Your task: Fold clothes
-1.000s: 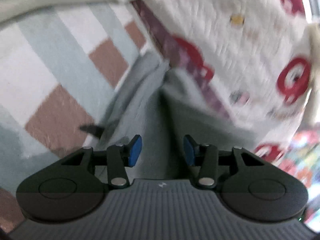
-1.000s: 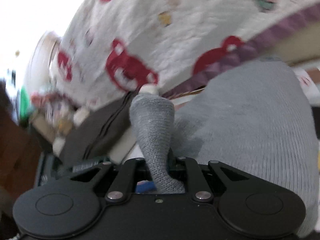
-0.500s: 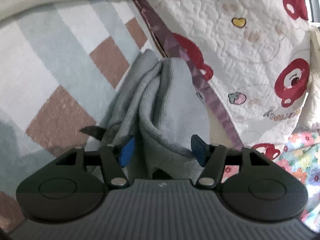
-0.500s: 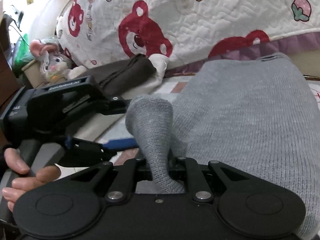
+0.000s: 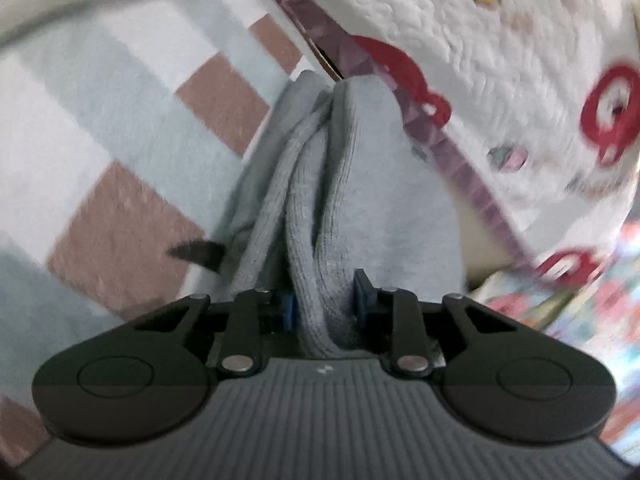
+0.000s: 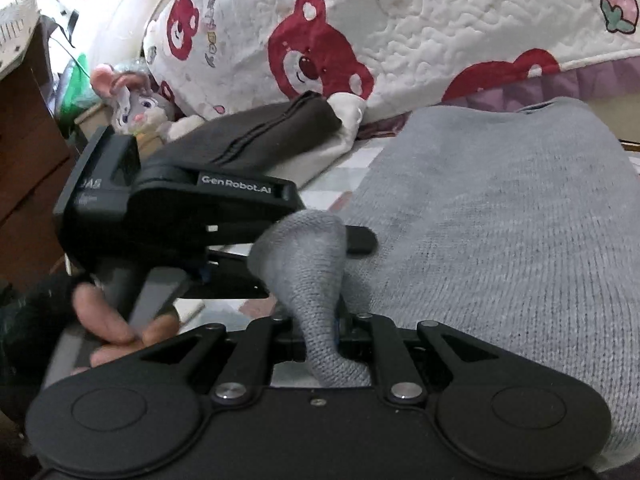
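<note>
The left gripper [image 5: 325,300] has just been closing its jaws, and now they pinch a thick bunched fold of the grey knitted sweater [image 5: 360,184]; the fold rises from between the blue pads [image 5: 362,294] toward 12 o'clock. The right gripper [image 6: 322,334] clamps a narrow twisted part of the same sweater, which stands up between its fingers. The wide body of the sweater lies at 2 o'clock of them, on the checked carpet [image 5: 132,128] beside the bear-print quilt [image 6: 400,40].

Handheld gripper hardware, 2 units

Right gripper [image 6: 320,332]: black linkage, 2 silver pivot screws. Left gripper [image 5: 324,304]: blue pads, ribbed grey housing, "GenRobot.AI" marking; dark sleeve [image 6: 24,320] at 9 o'clock.
</note>
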Available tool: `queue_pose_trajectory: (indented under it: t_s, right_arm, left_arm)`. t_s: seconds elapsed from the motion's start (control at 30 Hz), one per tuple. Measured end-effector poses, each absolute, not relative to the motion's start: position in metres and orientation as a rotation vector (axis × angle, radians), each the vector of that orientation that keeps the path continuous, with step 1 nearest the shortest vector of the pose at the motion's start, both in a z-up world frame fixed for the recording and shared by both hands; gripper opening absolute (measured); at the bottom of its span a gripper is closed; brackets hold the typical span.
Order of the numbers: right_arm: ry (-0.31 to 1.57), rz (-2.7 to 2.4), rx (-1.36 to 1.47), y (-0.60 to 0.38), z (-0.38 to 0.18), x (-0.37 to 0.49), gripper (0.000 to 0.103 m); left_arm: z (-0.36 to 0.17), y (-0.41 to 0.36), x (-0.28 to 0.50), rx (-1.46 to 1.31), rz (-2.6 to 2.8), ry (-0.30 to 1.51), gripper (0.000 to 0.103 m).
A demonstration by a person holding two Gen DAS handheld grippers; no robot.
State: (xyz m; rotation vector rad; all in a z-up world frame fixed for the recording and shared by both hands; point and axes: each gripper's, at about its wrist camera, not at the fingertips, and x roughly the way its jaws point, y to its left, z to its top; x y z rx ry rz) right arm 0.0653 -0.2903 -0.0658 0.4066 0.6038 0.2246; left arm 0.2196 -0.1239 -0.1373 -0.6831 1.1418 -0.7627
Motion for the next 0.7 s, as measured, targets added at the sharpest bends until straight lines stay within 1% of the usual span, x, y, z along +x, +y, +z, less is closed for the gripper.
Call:
queue_pose_trajectory:
  t_s: [0.03,0.07,0.13,0.2,0.23,0.27,0.33,0.4,0.53,0.7]
  right_arm:
    - [0.593,0.233,0.423,-0.291,-0.061,0.061,0.022]
    - [0.582,0.24,0.439,-0.291,-0.056,0.057,0.026]
    - [0.556,0.247,0.44,-0.291,-0.042,0.044,0.027]
    - [0.544,0.208,0.37,-0.291,-0.027,0.026,0.037]
    - [0.548,0.177,0.304,-0.291,-0.02,0.015,0.047]
    - [0.554,0.144,0.23,-0.291,-0.013,0.004,0.049]
    - [0.583,0.072,-0.005,-0.284,-0.007,-0.019,0.049]
    - [0.611,0.007,-0.12,-0.287,-0.011,-0.03,0.05]
    - [0.659,-0.122,-0.038,-0.311,-0.035,-0.022,0.051]
    - [0.663,-0.226,-0.083,-0.307,-0.052,-0.003,0.05]
  left_arm:
    - [-0.139,-0.12,0.221,-0.718,-0.764,1.154,0.025]
    - [-0.138,-0.122,0.22,-0.673,-0.755,1.14,0.025]
    - [-0.138,-0.133,0.212,-0.552,-0.749,1.13,0.025]
    - [-0.141,-0.143,0.207,-0.482,-0.749,1.136,0.025]
    - [-0.14,-0.145,0.206,-0.465,-0.75,1.13,0.025]
    - [-0.14,-0.147,0.206,-0.449,-0.751,1.124,0.025]
    - [-0.141,-0.144,0.207,-0.464,-0.748,1.13,0.026]
    - [-0.142,-0.142,0.209,-0.481,-0.745,1.136,0.026]
    - [-0.139,-0.142,0.207,-0.468,-0.75,1.124,0.026]
    - [-0.093,-0.172,0.177,-0.074,-0.78,0.806,0.023]
